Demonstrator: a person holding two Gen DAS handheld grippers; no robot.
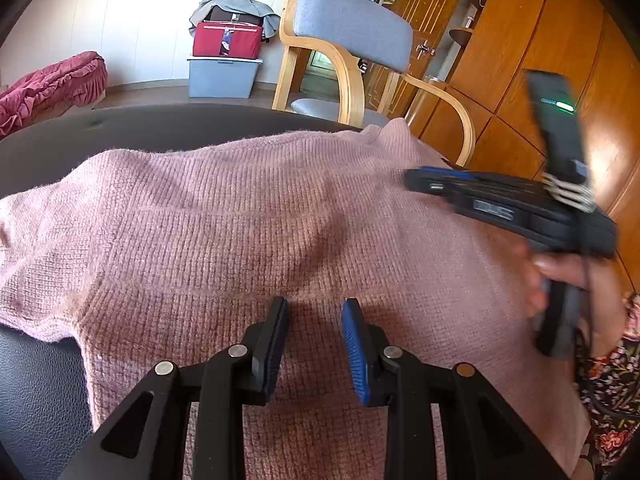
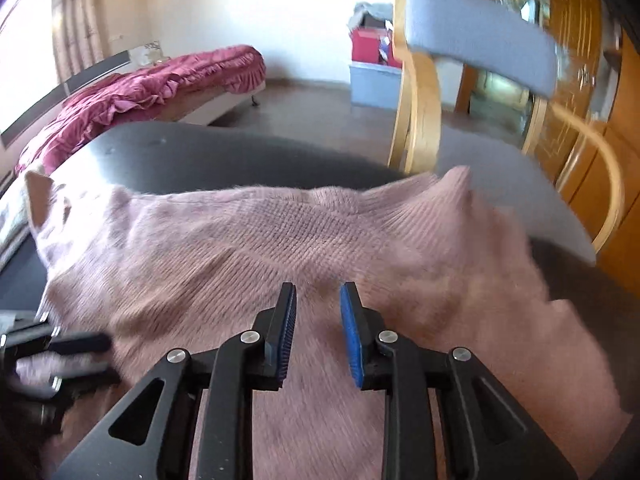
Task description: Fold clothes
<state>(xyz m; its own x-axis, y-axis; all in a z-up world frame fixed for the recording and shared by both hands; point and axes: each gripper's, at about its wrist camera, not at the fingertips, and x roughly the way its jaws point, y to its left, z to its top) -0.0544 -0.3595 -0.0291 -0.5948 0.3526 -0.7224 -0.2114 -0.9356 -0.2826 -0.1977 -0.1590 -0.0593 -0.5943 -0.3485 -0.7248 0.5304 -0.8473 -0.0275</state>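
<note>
A pink knitted sweater [image 1: 240, 220] lies spread over a dark table [image 1: 160, 128]. My left gripper [image 1: 316, 308] hovers low over its near part, jaws apart, with only flat knit showing in the gap. My right gripper [image 2: 318, 296] also stands open above the sweater [image 2: 260, 240], nothing between its blue pads. In the left wrist view the right gripper [image 1: 416, 184] is blurred at the sweater's right side, held by a hand [image 1: 552, 276]. The right wrist view shows the left gripper [image 2: 88, 360] blurred at the lower left edge.
A grey-cushioned wooden chair [image 1: 352, 24] stands just past the table's far edge. Behind it is a wooden wardrobe [image 1: 540, 40]. A red box on a grey bin [image 1: 224, 60] sits by the wall. A bed with a crimson cover [image 2: 160, 88] is at the left.
</note>
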